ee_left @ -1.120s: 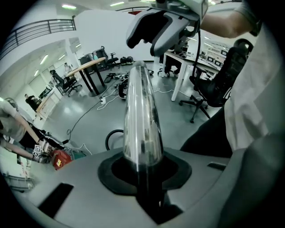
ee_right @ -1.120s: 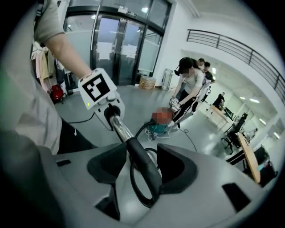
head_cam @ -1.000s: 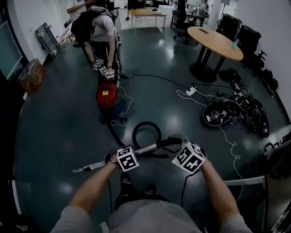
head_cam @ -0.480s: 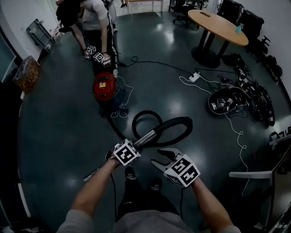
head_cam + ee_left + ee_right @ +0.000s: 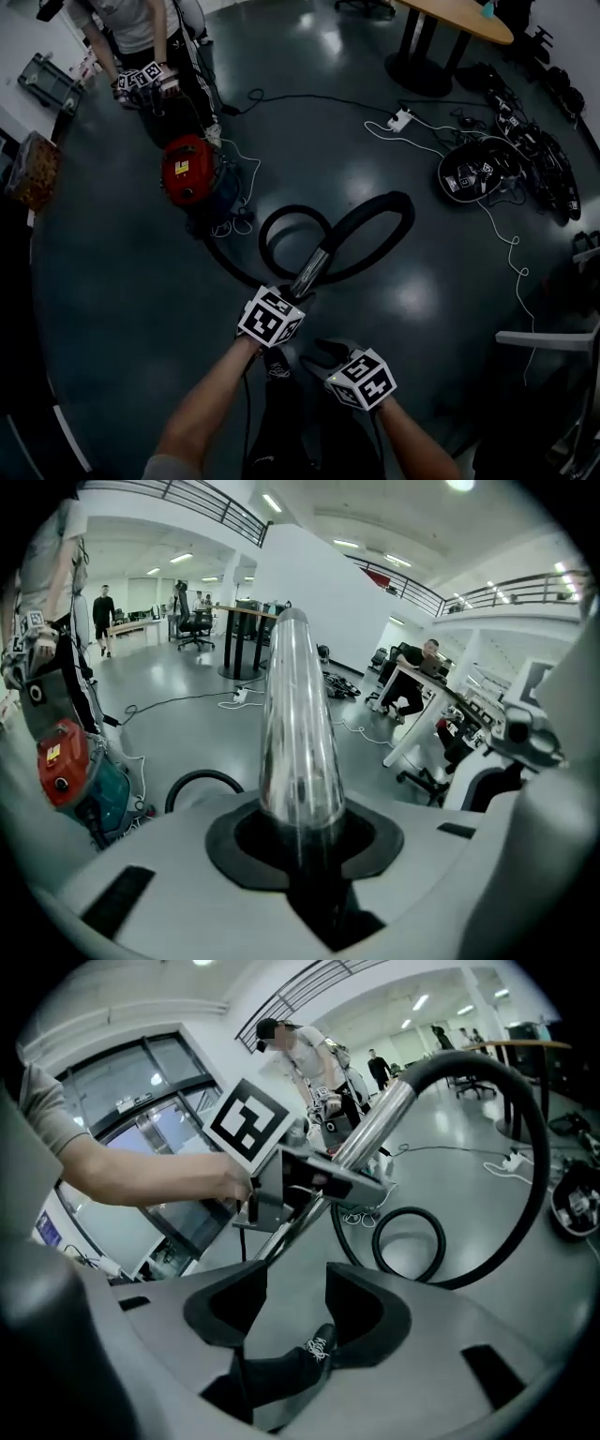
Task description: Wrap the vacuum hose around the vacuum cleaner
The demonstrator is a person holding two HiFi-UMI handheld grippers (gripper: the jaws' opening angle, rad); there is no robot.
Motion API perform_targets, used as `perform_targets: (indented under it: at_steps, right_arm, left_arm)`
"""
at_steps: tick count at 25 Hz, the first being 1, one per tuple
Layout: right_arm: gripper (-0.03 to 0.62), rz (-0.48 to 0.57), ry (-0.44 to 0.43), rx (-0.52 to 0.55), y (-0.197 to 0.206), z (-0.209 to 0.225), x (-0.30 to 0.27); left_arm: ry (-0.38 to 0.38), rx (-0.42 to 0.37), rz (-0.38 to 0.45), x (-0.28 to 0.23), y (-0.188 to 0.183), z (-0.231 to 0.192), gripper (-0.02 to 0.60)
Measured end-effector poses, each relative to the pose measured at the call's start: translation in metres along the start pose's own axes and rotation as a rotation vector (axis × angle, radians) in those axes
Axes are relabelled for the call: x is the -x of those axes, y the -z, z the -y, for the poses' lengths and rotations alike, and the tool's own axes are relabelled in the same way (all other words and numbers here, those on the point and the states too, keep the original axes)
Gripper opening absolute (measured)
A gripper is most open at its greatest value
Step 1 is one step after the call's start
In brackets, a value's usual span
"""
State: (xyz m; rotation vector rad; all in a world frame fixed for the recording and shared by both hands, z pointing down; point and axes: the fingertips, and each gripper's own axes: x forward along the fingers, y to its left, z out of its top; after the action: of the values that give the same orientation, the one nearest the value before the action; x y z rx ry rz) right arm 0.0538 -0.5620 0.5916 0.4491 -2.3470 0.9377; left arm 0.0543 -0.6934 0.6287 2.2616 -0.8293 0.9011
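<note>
The red vacuum cleaner (image 5: 187, 169) stands on the dark floor at upper left, also low at the left of the left gripper view (image 5: 58, 761). Its black hose (image 5: 375, 225) lies in loops on the floor and ends in a shiny metal tube (image 5: 309, 272). My left gripper (image 5: 298, 292) is shut on that tube (image 5: 298, 752), which points away between the jaws (image 5: 302, 841). My right gripper (image 5: 321, 349) hangs lower and nearer to me, open (image 5: 295, 1307), with only floor and my shoe showing between its jaws. From it I see the left gripper (image 5: 309, 1180) and the tube (image 5: 375, 1119).
Another person (image 5: 141, 37) stands behind the vacuum cleaner with marker cubes in hand. A round table (image 5: 459, 19), a power strip (image 5: 401, 119) with white cables, and a pile of black gear (image 5: 497, 173) lie at right. A chair frame (image 5: 553, 342) is at the right edge.
The tube has swung from lying across in front of me to pointing away. Both grippers sank; the right one, which was at the hose's bend, came off toward me and rolled over.
</note>
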Motion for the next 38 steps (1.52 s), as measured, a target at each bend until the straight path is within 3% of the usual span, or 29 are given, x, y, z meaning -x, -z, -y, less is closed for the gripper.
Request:
perform_targets:
  at_steps: [5, 11, 13, 20, 24, 27, 30, 35, 38]
  right_arm:
    - [0.196, 0.057, 0.035, -0.104, 0.022, 0.04, -0.045]
    - [0.199, 0.082, 0.071, -0.249, 0.055, 0.074, -0.092]
    - [0.245, 0.071, 0.105, -0.281, 0.07, 0.083, -0.105]
    - [0.265, 0.04, 0.185, -0.296, 0.092, 0.109, -0.134]
    - [0.264, 0.015, 0.177, -0.288, 0.096, 0.107, -0.145]
    - [0.258, 0.022, 0.148, -0.265, 0.093, 0.1, -0.145]
    - [0.132, 0.009, 0.188, -0.207, 0.088, 0.091, -0.146]
    - [0.12, -0.052, 0.21, -0.204, 0.084, 0.083, -0.151]
    - [0.12, -0.093, 0.203, -0.178, 0.084, 0.078, -0.149]
  left_arm:
    - [0.004, 0.051, 0.069, -0.055, -0.011, -0.017, 0.103]
    - [0.036, 0.254, 0.159, -0.1, -0.009, -0.029, 0.103]
    - [0.031, 0.325, 0.181, -0.108, -0.003, -0.037, 0.103]
    - [-0.065, 0.483, 0.239, -0.111, -0.004, -0.05, 0.103]
    - [-0.062, 0.588, 0.272, -0.1, -0.007, -0.058, 0.103]
    - [-0.069, 0.613, 0.274, -0.094, -0.006, -0.068, 0.104]
    - [-0.082, 0.635, 0.281, -0.086, -0.004, -0.074, 0.104]
    - [-0.061, 0.635, 0.283, -0.074, 0.007, -0.09, 0.106]
    - [-0.018, 0.588, 0.245, -0.072, 0.014, -0.091, 0.131]
